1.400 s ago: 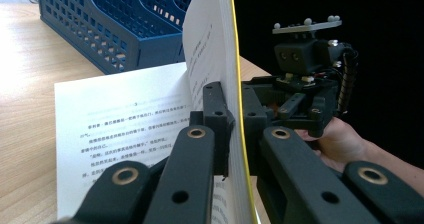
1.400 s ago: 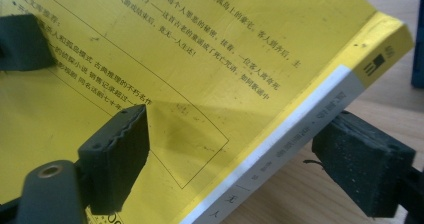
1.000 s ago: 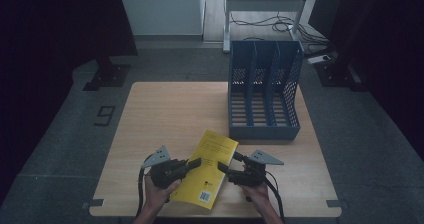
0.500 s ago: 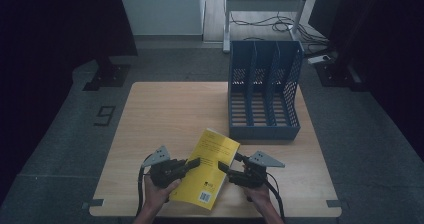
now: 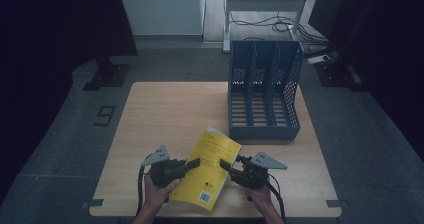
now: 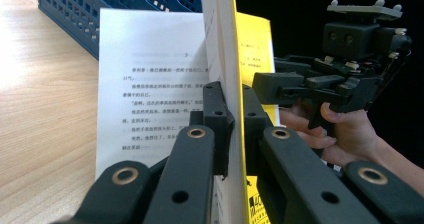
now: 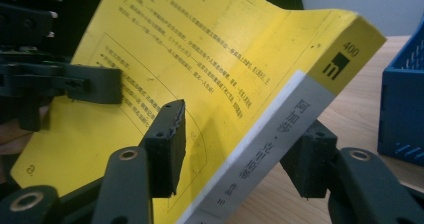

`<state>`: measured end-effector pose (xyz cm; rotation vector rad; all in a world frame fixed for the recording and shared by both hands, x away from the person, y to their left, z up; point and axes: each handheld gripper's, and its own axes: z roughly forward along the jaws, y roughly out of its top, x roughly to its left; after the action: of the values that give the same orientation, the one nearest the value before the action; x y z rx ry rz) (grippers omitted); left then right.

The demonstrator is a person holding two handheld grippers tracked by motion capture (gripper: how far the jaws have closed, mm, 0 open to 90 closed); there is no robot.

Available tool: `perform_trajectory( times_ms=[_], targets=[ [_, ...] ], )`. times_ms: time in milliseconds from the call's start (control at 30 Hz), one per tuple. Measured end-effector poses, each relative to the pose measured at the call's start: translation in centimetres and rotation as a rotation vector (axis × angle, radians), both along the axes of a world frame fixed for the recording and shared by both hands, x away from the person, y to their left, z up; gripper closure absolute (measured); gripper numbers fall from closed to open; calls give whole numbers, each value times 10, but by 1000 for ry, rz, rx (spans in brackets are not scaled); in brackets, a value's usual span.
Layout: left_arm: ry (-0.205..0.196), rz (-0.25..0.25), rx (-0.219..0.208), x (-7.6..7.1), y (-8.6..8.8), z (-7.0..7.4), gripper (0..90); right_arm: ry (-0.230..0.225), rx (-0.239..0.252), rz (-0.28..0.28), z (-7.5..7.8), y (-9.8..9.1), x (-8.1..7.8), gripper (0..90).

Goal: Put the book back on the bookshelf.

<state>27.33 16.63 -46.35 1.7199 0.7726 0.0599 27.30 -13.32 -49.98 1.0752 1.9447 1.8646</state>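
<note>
A yellow paperback (image 5: 212, 154) is held tilted above the near edge of the table. My left gripper (image 5: 196, 161) is shut on its left edge; in the left gripper view the pads (image 6: 215, 116) pinch the yellow cover and some pages (image 6: 150, 84). My right gripper (image 5: 223, 164) is at the book's right side. Its jaws have just been closing and stand on either side of the grey spine (image 7: 280, 134), one pad (image 7: 167, 144) by the cover, the other (image 7: 310, 161) under the book. I see no firm press.
A blue three-slot file holder (image 5: 262, 94) stands empty at the back right of the wooden table (image 5: 165, 114), close behind the book. A person's hands (image 5: 160, 191) come in over the near edge. Dark floor and a metal rack lie beyond.
The right gripper's jaws have narrowed around the book's spine. The book and both hands have hardly shifted.
</note>
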Motion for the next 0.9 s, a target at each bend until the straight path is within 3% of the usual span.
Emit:
perform_trajectory(
  times_ms=[400,900],
  targets=[
    [13,1,9,2,0,-3,867,-33,0,1,8,-2,-4,610],
    [24,-25,-7,5,0,-5,864,-132,-77,-2,24,-3,-13,665]
  ],
)
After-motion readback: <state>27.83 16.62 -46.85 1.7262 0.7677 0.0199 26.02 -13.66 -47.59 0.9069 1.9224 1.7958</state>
